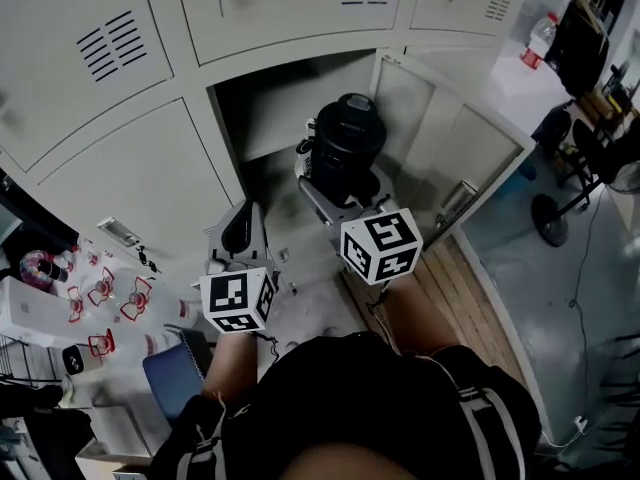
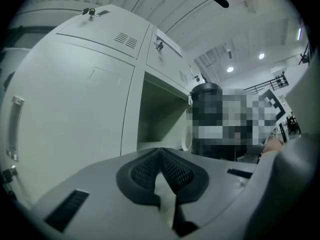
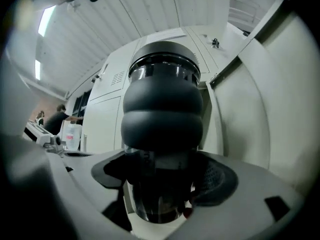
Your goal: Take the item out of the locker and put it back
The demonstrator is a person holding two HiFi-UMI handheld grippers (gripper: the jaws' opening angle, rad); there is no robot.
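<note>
- Locker bank fills the upper left and middle of the head view; one compartment (image 1: pixel 280 108) at upper centre stands open and looks empty inside, which the left gripper view also shows (image 2: pixel 160 119).
- Door (image 1: pixel 450 148) of that compartment is swung out to the right of the opening, so the way in is clear from the front and the left.
- Bottle (image 1: pixel 345 143), dark with a bulging cap, sits at the mouth of the open compartment, just right of its middle. Its long axis is upright, cap on top. In the right gripper view (image 3: pixel 162 109) it fills the centre, with the door on the right. Whether its base rests on the compartment floor or hangs just above it, I cannot tell.
- Right gripper (image 1: pixel 340 193) is pinching the bottle's lower body, a pad on each side (image 3: pixel 162 184). It comes in from the lower part of the frame, so the compartment lies straight ahead of it, beyond the bottle. This is plainly the nearer arm, and the one carrying the load.
- Left gripper (image 1: pixel 240 220) hangs lower left of the bottle, apart from it, near the closed locker door beside the opening. Its pads are pressed together on nothing (image 2: pixel 161 159).
- Judgement: setting the bottle in place calls for a straight push forward, keeping it upright and left of the door.
</note>
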